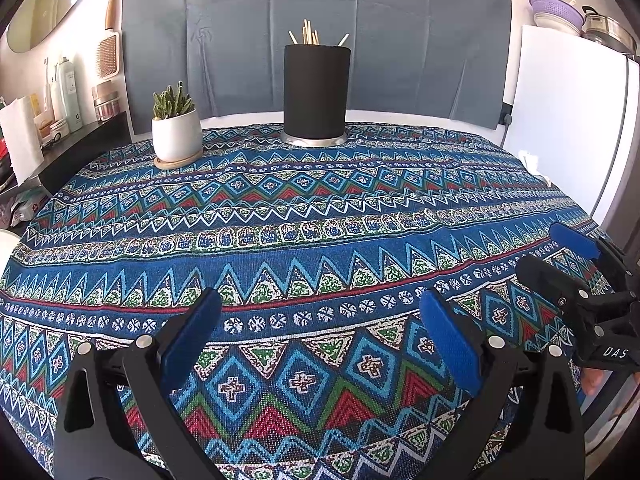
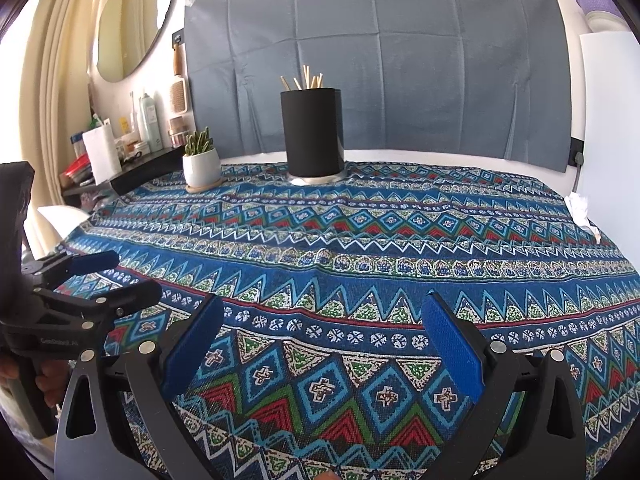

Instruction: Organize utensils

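Both grippers, left gripper (image 1: 320, 324) and right gripper (image 2: 322, 326), gape empty, well short of the chopsticks (image 1: 308, 34); reaching carelessly could topple the tall black holder (image 1: 317, 92).

- The tablecloth (image 1: 320, 208) is showing blue bands of white zigzags, red and green triangles, and diamonds with white crosses.
- The utensil holder (image 1: 317, 92) is standing out matte black, with pale wooden sticks (image 1: 308, 34).
- The plant pot (image 1: 177, 136) is looking white under green leaves.
- The backdrop (image 2: 380, 60) is appearing grey.
- Both grippers are wearing blue pads (image 1: 450, 344) on black.
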The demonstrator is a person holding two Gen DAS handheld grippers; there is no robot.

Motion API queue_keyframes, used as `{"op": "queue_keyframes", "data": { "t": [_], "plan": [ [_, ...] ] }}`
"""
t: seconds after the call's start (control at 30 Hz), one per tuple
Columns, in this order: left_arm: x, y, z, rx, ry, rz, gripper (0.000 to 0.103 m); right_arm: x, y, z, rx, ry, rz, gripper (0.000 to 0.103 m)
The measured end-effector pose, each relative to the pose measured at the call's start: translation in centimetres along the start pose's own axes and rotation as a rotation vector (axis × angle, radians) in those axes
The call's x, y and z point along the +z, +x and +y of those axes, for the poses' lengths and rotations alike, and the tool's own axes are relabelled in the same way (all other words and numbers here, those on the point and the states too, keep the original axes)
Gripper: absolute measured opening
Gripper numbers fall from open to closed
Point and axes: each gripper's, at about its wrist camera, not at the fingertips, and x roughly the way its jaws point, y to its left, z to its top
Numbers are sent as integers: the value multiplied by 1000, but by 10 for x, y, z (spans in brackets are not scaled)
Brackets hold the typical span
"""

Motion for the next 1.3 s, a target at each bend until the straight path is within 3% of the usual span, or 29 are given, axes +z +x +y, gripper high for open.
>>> {"op": "queue_keyframes", "data": {
  "t": [1.3],
  "plan": [
    [-1, 1, 0, -15, -1, 8, 97, -1, 1, 4, -4, -16, 4, 95]
  ]
}}
